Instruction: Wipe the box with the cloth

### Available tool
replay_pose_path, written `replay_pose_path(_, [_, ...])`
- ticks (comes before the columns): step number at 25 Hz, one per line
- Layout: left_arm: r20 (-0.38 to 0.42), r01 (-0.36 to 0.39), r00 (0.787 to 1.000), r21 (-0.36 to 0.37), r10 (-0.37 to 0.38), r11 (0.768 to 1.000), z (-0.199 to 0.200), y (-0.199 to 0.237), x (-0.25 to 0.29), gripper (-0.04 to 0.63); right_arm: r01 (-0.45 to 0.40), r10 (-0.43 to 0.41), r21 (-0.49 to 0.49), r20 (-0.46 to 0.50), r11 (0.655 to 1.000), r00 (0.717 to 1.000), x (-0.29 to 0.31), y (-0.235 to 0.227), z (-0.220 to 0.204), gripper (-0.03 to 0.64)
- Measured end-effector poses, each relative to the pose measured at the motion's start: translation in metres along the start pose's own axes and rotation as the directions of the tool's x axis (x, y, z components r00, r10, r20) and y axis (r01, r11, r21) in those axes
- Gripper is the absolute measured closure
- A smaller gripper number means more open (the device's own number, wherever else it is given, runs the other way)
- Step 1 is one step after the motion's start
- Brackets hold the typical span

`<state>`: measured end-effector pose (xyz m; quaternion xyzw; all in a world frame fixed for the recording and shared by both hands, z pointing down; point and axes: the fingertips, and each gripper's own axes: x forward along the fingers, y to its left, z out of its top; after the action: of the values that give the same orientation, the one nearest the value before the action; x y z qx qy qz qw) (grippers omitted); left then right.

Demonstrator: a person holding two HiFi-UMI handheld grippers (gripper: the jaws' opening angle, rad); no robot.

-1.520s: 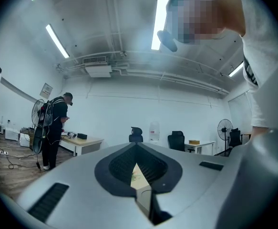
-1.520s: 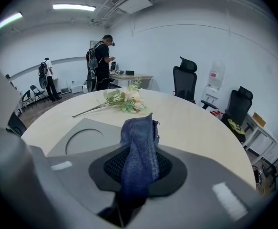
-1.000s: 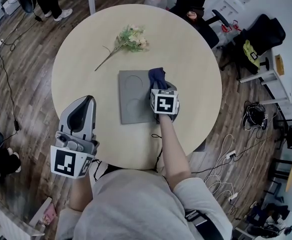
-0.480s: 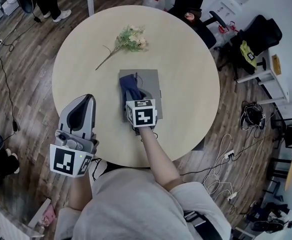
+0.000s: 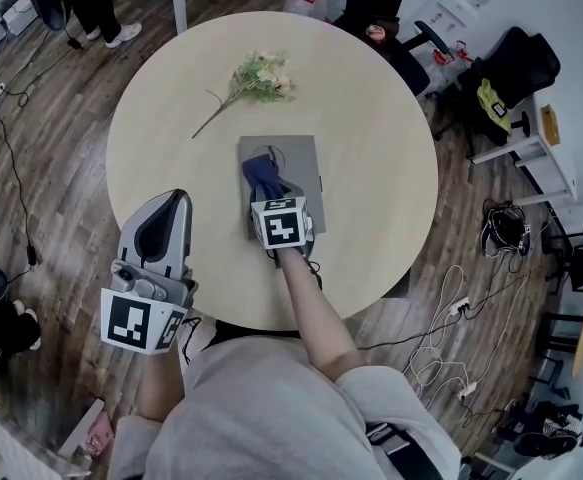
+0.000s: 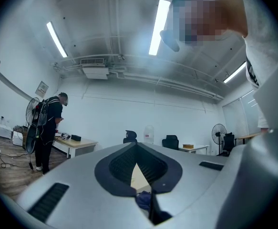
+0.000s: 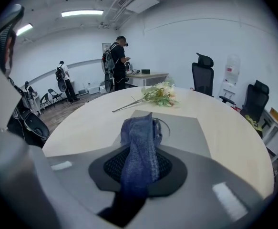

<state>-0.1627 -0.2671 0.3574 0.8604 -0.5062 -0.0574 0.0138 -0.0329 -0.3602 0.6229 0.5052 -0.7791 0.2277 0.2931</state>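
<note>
Round beige desk seen from above. Right tool clenches a dark blue cloth against the flat grey box beneath its tip. Left tool, closed and empty, hangs well to its left. Wiping seems under way, with the far side probably left to do.

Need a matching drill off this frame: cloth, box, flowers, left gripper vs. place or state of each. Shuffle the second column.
Column 1
1. cloth
2. box
3. flowers
4. left gripper

Column 2
A. lies flat, mid-table
B. shut on nothing, by the table's near-left edge
C. pinched in the right gripper, resting on the box
D. on the table beyond the box

Pairs: 1-C, 2-A, 3-D, 4-B
</note>
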Motion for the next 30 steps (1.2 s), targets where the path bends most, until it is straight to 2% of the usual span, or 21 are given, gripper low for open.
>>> replay_pose_path(21, [0.004, 0.057, 0.998, 0.006, -0.057, 0.998, 0.003, -0.022, 0.007, 0.588, 0.183, -0.181, 0.127, -0.031, 0.975, 0.983, -0.033, -0.107, -0.027, 0.534])
replay_pose_path(27, [0.007, 0.074, 0.997, 0.005, -0.074, 0.997, 0.003, -0.026, 0.009, 0.588, 0.213, -0.211, 0.163, -0.027, 0.963, 0.977, -0.042, -0.125, -0.036, 0.535])
replay_pose_path(30, [0.007, 0.081, 0.997, 0.004, -0.081, 0.997, 0.003, -0.027, 0.011, 0.588, 0.219, -0.218, 0.151, -0.024, 0.964, 0.976, -0.042, -0.126, -0.036, 0.535])
